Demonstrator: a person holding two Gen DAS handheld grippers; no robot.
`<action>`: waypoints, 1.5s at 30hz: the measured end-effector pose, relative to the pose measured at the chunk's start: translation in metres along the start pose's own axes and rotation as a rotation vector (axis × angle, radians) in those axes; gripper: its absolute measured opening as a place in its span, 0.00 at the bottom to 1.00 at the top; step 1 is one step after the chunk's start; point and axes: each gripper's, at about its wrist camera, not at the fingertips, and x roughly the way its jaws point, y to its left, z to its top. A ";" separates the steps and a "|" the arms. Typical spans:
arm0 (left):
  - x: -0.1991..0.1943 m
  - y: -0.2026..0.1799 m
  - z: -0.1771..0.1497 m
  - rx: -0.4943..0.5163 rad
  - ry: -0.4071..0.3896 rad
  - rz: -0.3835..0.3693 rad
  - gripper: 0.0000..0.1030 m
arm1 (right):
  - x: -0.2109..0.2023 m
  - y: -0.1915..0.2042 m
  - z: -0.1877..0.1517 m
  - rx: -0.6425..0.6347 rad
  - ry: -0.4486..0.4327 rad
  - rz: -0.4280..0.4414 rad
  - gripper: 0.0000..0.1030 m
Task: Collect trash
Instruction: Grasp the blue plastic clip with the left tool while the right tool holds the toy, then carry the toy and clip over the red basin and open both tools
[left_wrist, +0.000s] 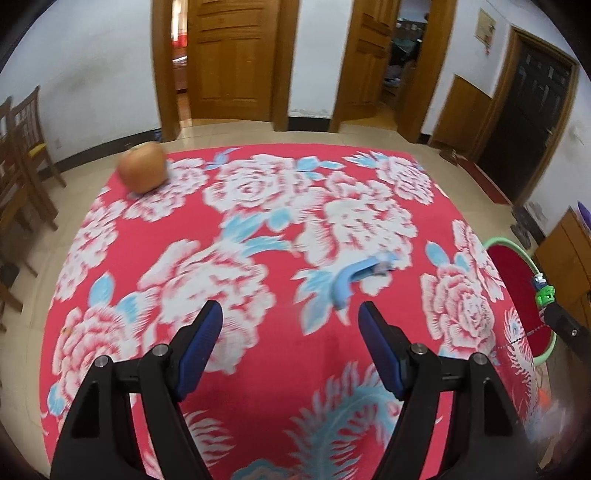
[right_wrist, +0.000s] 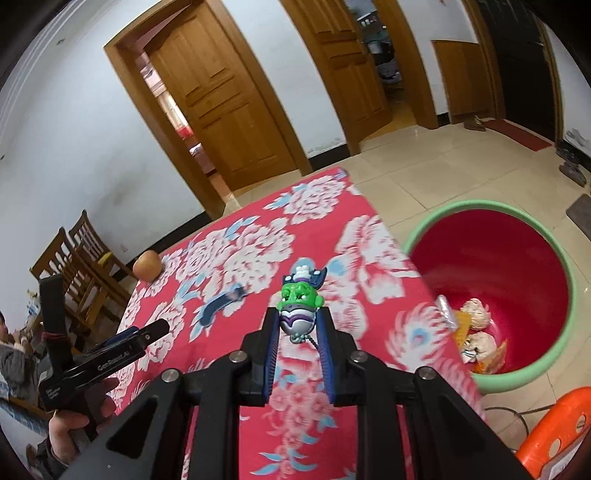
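My right gripper (right_wrist: 298, 314) is shut on a small green and purple toy figure (right_wrist: 300, 301) with a bead chain, held above the table's right part. The toy also shows in the left wrist view (left_wrist: 545, 293), over the bin's rim. My left gripper (left_wrist: 290, 314) is open and empty above the red floral tablecloth (left_wrist: 258, 369); it also shows at the left of the right wrist view (right_wrist: 147, 332). A curved blue plastic piece (left_wrist: 356, 278) lies on the cloth just ahead of the left gripper, and shows in the right wrist view (right_wrist: 221, 301).
A red bin with a green rim (right_wrist: 554, 266) stands on the floor right of the table, holding crumpled paper and wrappers (right_wrist: 476, 332). An apple (left_wrist: 142, 171) sits at the table's far left corner. Wooden chairs (left_wrist: 22, 155) stand left. An orange stool (right_wrist: 557, 432) is near right.
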 end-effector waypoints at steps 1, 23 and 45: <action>0.002 -0.005 0.002 0.015 0.001 -0.004 0.73 | -0.002 -0.004 0.000 0.007 -0.003 -0.003 0.22; 0.066 -0.051 0.014 0.148 0.107 -0.059 0.22 | -0.027 -0.056 0.003 0.107 -0.050 -0.055 0.22; 0.026 -0.098 0.009 0.118 0.063 -0.202 0.13 | -0.034 -0.126 0.004 0.249 -0.077 -0.176 0.24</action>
